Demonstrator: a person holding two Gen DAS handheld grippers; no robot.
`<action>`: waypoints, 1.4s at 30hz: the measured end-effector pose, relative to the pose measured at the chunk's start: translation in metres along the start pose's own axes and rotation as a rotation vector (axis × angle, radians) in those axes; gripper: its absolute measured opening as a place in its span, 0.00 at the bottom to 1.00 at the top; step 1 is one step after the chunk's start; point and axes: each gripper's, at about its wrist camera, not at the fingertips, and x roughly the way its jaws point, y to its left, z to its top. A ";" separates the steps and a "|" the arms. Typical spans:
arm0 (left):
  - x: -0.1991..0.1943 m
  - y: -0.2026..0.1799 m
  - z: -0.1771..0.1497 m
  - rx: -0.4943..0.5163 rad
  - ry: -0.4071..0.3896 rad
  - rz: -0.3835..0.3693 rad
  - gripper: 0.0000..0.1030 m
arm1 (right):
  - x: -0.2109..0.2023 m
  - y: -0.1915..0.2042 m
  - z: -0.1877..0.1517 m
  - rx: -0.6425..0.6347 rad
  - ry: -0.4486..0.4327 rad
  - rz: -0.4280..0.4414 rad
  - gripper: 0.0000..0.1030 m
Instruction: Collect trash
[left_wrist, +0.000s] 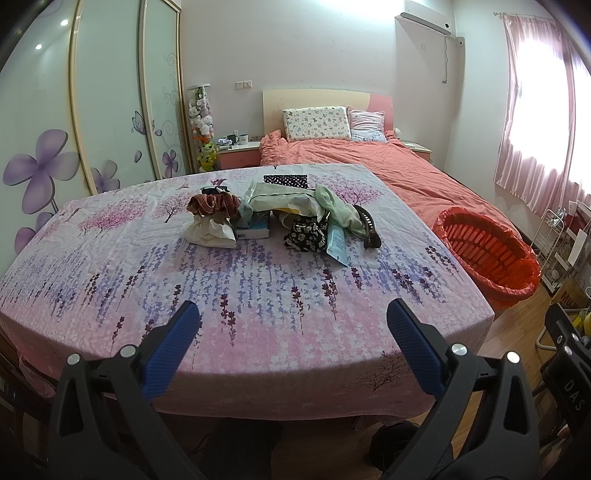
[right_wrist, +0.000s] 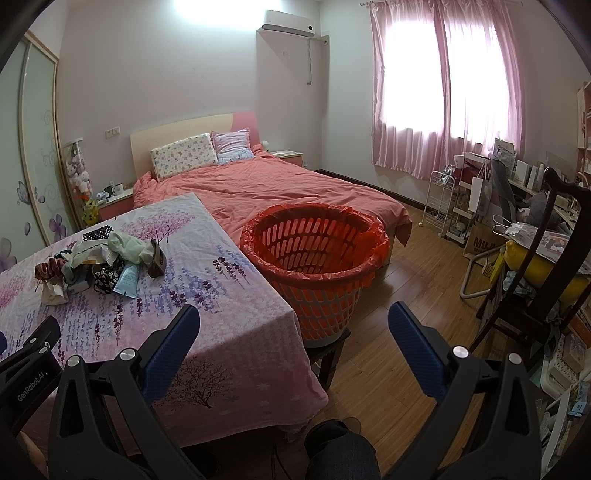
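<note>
A heap of trash and small items (left_wrist: 280, 218) lies mid-table on the floral cloth (left_wrist: 221, 295): crumpled white paper (left_wrist: 210, 232), a red plaid scrunchie (left_wrist: 214, 203), a light-blue tube (left_wrist: 337, 243), a black hair claw (left_wrist: 369, 229) and a pale green cloth (left_wrist: 340, 206). The heap also shows in the right wrist view (right_wrist: 103, 266). An orange basket lined with a red bag (right_wrist: 314, 258) stands on a stool right of the table; it also shows in the left wrist view (left_wrist: 487, 254). My left gripper (left_wrist: 293, 325) is open and empty above the table's near edge. My right gripper (right_wrist: 293, 325) is open and empty, near the basket.
A bed with a coral duvet (right_wrist: 277, 188) lies behind the table. A dark wooden chair (right_wrist: 546, 266) and cluttered shelves (right_wrist: 465, 199) stand at the right. Wood floor (right_wrist: 406, 295) stretches between basket and chair. A wardrobe (left_wrist: 74, 129) lines the left wall.
</note>
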 end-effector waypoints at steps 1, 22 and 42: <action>0.003 0.000 0.002 0.000 0.002 0.001 0.96 | 0.000 0.000 0.000 0.000 0.000 0.000 0.98; 0.003 0.000 0.002 0.000 0.003 0.001 0.96 | 0.000 0.000 -0.001 0.000 0.002 0.000 0.98; 0.003 0.001 0.002 -0.002 0.006 0.001 0.96 | 0.000 -0.001 -0.001 -0.001 0.002 0.000 0.98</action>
